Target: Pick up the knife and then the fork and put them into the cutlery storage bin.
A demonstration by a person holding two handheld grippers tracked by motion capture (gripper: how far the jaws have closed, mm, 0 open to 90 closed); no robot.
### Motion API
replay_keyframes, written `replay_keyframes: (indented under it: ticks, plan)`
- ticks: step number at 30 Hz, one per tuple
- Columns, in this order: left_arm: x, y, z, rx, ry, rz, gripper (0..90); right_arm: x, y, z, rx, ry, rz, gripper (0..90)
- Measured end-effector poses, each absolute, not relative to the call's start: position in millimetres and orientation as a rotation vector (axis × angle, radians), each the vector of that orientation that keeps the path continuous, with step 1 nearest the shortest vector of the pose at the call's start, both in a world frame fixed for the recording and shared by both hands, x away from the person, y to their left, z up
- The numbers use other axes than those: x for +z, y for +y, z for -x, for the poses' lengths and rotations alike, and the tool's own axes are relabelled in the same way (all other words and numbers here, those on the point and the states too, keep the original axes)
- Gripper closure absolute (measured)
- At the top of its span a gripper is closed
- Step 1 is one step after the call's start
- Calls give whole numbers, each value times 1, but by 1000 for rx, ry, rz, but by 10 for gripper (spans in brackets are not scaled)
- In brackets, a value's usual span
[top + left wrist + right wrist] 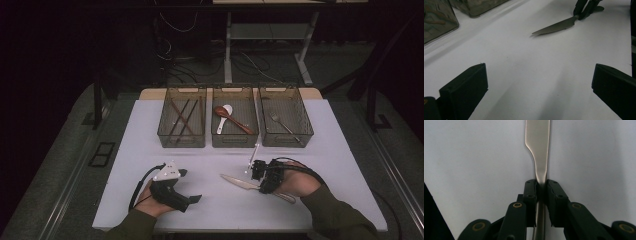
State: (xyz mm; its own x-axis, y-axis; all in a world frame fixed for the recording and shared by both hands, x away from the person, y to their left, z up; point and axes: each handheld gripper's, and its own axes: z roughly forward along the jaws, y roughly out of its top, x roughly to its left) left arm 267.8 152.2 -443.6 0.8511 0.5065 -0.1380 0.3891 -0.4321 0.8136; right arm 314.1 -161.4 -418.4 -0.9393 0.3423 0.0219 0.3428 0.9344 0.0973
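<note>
Right gripper (541,185) pinches the knife (537,150) at its neck, near the table's (150,150) front edge. Lift level; the blade may tip. Left gripper (539,82) spread wide, holding nothing.

The high view is dim, the room beyond the desk (150,200) nearly black; the white top alone catches soft overhead light; close up, the knife (537,145) glares, and near fingers (464,92) blur, casting faint shadows.
</note>
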Motion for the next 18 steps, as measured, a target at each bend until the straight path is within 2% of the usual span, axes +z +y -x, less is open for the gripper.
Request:
replay_keyframes:
  ticks: [8, 18]
  plan:
    - [-443, 153, -268, 159, 653, -2075, 0, -418, -155, -314, -85, -3108, 521, 803]
    - [-443, 153, -268, 160, 648, -2078, 0, -412, -171, -321, -290, -3062, 600, 805]
